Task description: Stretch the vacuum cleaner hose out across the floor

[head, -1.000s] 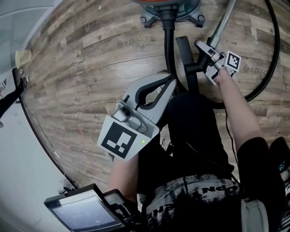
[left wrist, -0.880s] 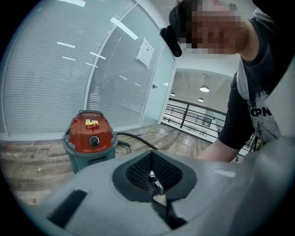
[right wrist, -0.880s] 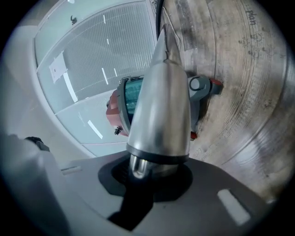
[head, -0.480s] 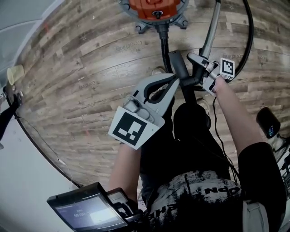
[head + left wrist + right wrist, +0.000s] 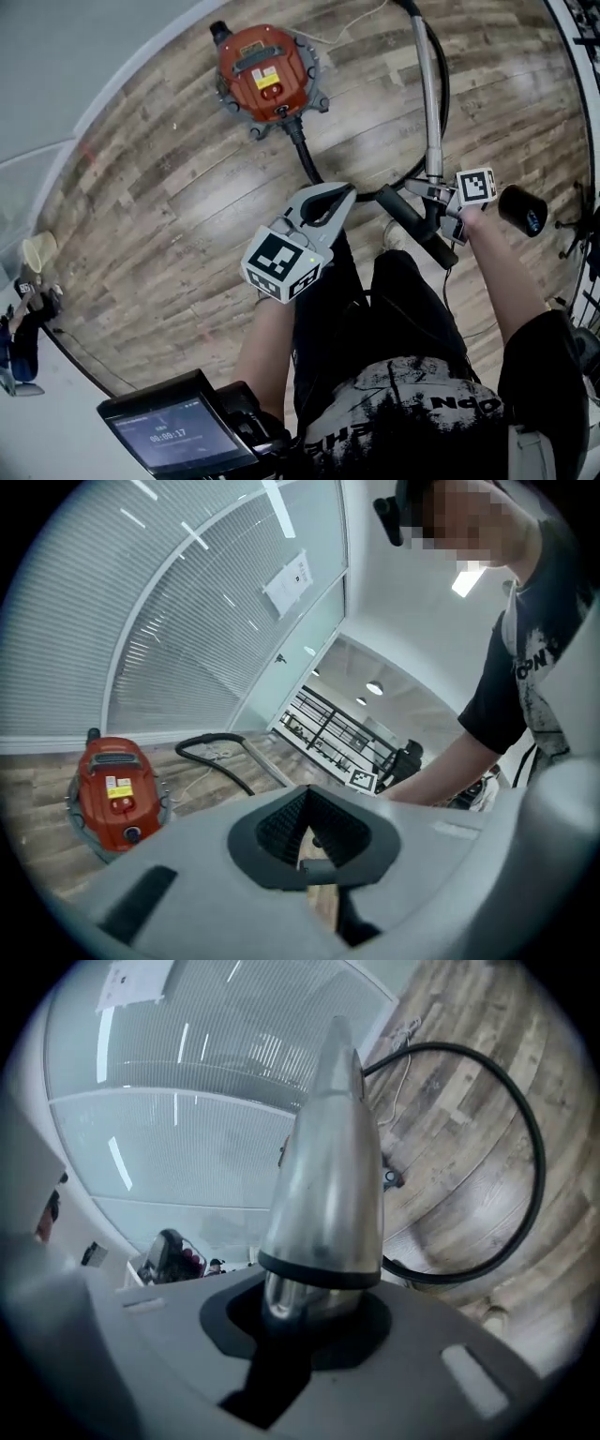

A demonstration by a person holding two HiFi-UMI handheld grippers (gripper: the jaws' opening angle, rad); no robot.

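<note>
The red vacuum cleaner (image 5: 267,80) stands on the wood floor at the top of the head view. Its black hose (image 5: 305,155) runs down from it, passes behind my left gripper's tip and bends right to the black handle (image 5: 417,225). My right gripper (image 5: 422,192) is shut on the metal wand (image 5: 429,103) just above that handle, and its jaws have just tightened a little. In the right gripper view the wand (image 5: 328,1176) fills the jaws, with the hose (image 5: 525,1185) looping on the floor behind. My left gripper (image 5: 339,194) is shut and holds nothing. Its own view shows the vacuum cleaner (image 5: 117,789) at the left.
A device with a lit screen (image 5: 178,436) hangs at the person's front, bottom left. A paper cup (image 5: 37,251) sits by the white wall at the left. A black cylinder (image 5: 522,209) shows right of my right gripper. A thin white cord (image 5: 352,23) lies near the vacuum cleaner.
Both grippers have risen well above the floor, the right one carrying the wand and handle up. The whole vacuum cleaner has come into view. The left gripper stayed shut.
</note>
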